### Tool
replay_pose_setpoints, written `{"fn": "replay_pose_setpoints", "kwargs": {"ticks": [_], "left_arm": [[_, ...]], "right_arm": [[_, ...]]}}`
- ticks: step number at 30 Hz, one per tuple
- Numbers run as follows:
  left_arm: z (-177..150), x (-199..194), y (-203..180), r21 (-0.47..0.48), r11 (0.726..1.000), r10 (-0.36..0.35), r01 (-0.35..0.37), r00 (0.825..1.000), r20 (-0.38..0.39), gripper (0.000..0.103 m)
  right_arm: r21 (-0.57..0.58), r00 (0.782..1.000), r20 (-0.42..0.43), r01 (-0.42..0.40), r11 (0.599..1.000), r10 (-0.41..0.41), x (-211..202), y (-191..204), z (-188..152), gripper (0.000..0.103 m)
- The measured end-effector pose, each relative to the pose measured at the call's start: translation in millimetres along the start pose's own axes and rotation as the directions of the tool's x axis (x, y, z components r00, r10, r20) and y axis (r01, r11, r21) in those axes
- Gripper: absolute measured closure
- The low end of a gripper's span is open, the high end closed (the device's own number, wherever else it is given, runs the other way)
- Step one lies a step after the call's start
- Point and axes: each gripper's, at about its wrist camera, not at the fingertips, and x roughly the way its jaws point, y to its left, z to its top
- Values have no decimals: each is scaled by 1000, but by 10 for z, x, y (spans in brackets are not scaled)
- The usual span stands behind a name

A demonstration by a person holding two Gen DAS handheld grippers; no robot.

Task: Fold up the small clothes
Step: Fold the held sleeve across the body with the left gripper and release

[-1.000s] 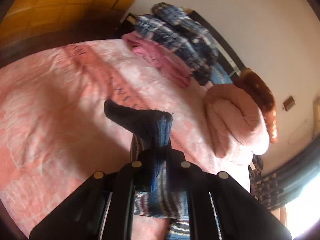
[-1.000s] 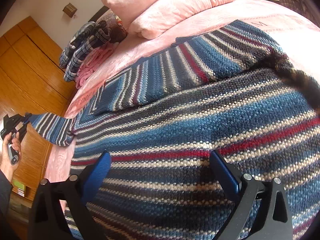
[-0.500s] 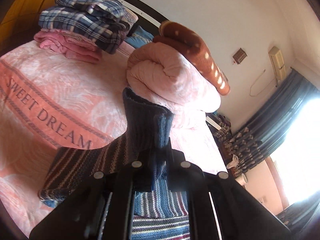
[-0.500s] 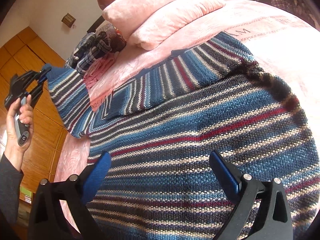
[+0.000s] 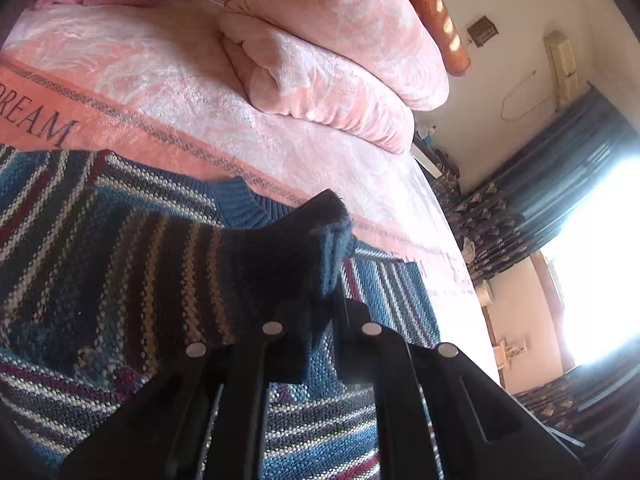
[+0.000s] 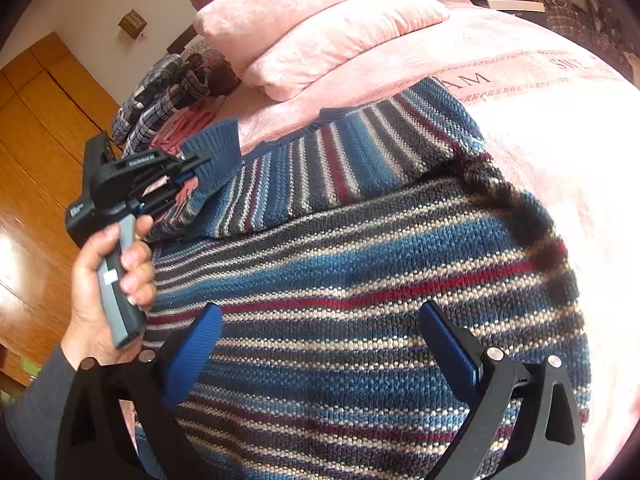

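My left gripper pinches the sleeve cuff of the striped sweater. I'm folding it across. My right gripper hovers wide open, holding nothing. Next, lay the cuff flat.

The left gripper, held in a hand, is clamped tight, while the right gripper hovers with jaws spread wide.

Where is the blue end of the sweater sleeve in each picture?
Left wrist view: the sleeve cuff sits just below the middle, pinched in the left gripper.
Right wrist view: the sleeve cuff is at upper left, clamped in the left gripper held by a hand; the right gripper hangs open over the sweater.
Shared landmark: the folded pink quilt at the head of the bed.
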Motion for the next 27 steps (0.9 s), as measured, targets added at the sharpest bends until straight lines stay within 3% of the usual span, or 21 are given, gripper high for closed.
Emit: {"fn": "replay_pose_setpoints", "kwargs": {"ticks": [1,2,4,8,11,12,13,14,16,19,22,25,26,27], "left_arm": [[-59,6,25,-7,1000,-12,12,1000,-5,78],[-133,-31,68,-23,999,-34,34,999,12,56],[-285,-175,175,-63,995,-77,82,994,77,31],[-609,-405,418,-90,985,-130,144,981,147,29],[-635,-559,506,-92,978,-166,185,970,177,29],[-578,-643,480,-84,973,-193,214,959,205,29],[-516,-745,443,-54,972,-210,230,947,244,28],[-478,-834,404,-24,973,-215,230,937,275,27],[-471,-946,408,-11,983,-172,185,933,316,27],[-463,-1043,584,-87,977,-151,193,923,354,28],[-395,-1227,652,-93,976,-141,197,897,419,28],[-370,-1406,799,-147,971,-95,187,872,481,28],[-366,-1455,877,-171,966,-86,196,862,499,28],[-359,-1507,944,-191,960,-81,206,853,515,28]], "right_arm": [[-1,1000,-10,-8,1000,8,30,2,72,4],[2,1000,-21,-18,1000,19,74,7,153,4],[28,996,-48,-75,997,76,206,24,363,4],[144,965,-120,-215,966,232,615,74,831,4],[305,903,-209,-304,903,375,1108,41,1129,22],[348,887,-232,-308,885,400,1273,22,1202,29],[370,875,-264,-296,880,406,1434,14,1263,30],[383,877,-282,-269,884,389,1558,4,1309,31],[388,879,-315,-226,894,359,1754,20,1366,31],[377,867,-356,-207,903,347,1956,118,1384,31],[349,866,-387,-180,920,316,2052,237,1396,31],[353,846,-407,-201,914,343,2119,349,1397,33],[356,843,-411,-202,912,348,2142,371,1395,35],[363,840,-415,-201,910,350,2170,382,1399,43]]}}
